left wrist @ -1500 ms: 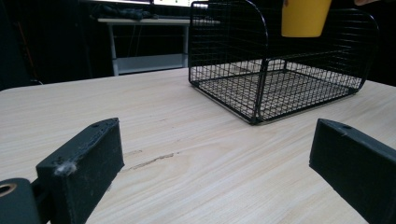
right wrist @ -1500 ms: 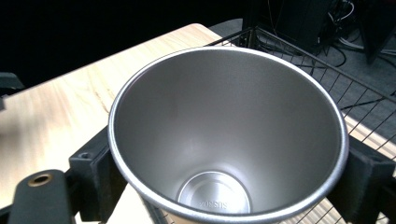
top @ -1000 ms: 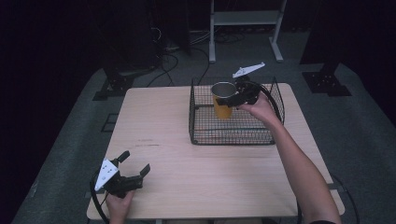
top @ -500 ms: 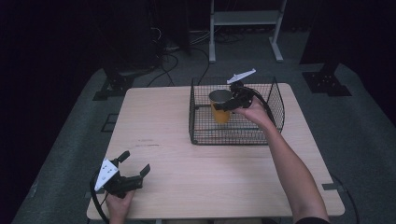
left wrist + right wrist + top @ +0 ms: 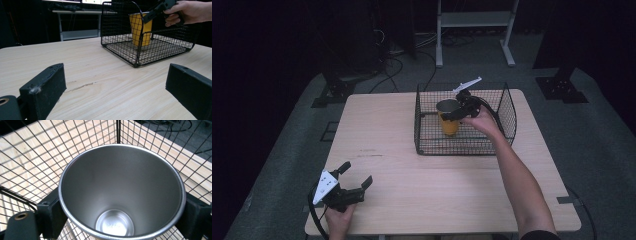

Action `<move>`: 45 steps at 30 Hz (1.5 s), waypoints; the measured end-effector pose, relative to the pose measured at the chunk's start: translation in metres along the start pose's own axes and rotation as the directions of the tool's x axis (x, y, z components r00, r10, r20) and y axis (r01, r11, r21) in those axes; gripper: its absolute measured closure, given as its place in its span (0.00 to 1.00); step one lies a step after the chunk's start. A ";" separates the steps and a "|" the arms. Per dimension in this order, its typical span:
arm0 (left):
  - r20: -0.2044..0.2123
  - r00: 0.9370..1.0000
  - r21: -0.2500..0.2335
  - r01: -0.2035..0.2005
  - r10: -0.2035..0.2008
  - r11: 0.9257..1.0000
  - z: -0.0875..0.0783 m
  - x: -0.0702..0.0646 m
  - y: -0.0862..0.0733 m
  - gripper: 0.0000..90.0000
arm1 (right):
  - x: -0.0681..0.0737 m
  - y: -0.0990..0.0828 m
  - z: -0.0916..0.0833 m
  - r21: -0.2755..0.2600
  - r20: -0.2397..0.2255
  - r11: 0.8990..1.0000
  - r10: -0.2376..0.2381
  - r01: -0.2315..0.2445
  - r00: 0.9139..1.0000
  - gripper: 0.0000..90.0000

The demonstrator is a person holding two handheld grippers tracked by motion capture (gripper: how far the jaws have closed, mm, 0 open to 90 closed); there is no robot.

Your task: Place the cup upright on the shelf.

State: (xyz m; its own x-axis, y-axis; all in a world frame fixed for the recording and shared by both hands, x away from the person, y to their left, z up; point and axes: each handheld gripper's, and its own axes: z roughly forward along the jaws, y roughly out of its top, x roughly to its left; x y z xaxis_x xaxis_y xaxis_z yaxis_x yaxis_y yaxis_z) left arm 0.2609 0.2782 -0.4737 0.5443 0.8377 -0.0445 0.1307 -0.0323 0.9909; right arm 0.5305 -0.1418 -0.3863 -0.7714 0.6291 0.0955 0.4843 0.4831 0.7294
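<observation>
A pale wooden table [image 5: 412,150] carries a black wire basket [image 5: 507,120] near its far right corner.

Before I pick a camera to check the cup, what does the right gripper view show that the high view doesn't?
Right gripper view: the cup's bare steel inside, empty, a jaw on each side.
High view: its yellow outside, the whole table, the left gripper open near the front edge.
Both: the cup inside the wire basket, held by the right gripper.

Dim room, lit tabletop, mild blur
</observation>
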 end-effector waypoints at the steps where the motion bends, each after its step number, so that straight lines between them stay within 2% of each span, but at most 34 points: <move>1: 0.000 1.000 0.001 -0.001 0.001 1.000 0.000 0.000 0.000 0.02 | -0.001 -0.001 0.001 0.005 0.004 1.000 0.002 -0.002 1.000 0.14; 5: 0.000 1.000 -0.002 0.002 -0.002 1.000 0.000 0.000 0.000 0.02 | -0.003 -0.003 0.005 0.016 0.012 1.000 0.008 -0.008 1.000 0.14; 7: 0.000 1.000 -0.001 0.001 -0.001 1.000 0.000 0.000 0.000 0.02 | -0.003 -0.004 0.007 0.030 0.020 1.000 -0.005 0.005 1.000 0.14; 20: 0.001 1.000 0.002 -0.002 0.002 1.000 0.000 0.000 0.000 0.02 | 0.002 -0.008 0.005 0.035 0.030 0.999 -0.040 0.038 0.999 0.14; 33: 0.000 1.000 0.005 -0.005 0.005 1.000 0.000 -0.001 0.000 0.02 | 0.010 -0.009 0.003 0.070 0.055 0.993 -0.103 0.099 0.993 0.13; 45: -0.001 1.000 0.006 -0.006 0.006 1.000 0.001 -0.001 0.000 0.02 | 0.014 -0.007 0.002 0.063 0.062 0.993 -0.107 0.103 0.992 0.08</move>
State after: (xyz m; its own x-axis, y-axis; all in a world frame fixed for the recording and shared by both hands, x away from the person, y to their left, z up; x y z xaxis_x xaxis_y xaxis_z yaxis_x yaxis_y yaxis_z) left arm 0.2610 0.2772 -0.4736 0.5440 0.8382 -0.0388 0.1325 -0.0402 0.9904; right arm 0.5169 -0.1355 -0.3915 -0.7918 0.6102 -0.0250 0.4272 0.5828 0.6913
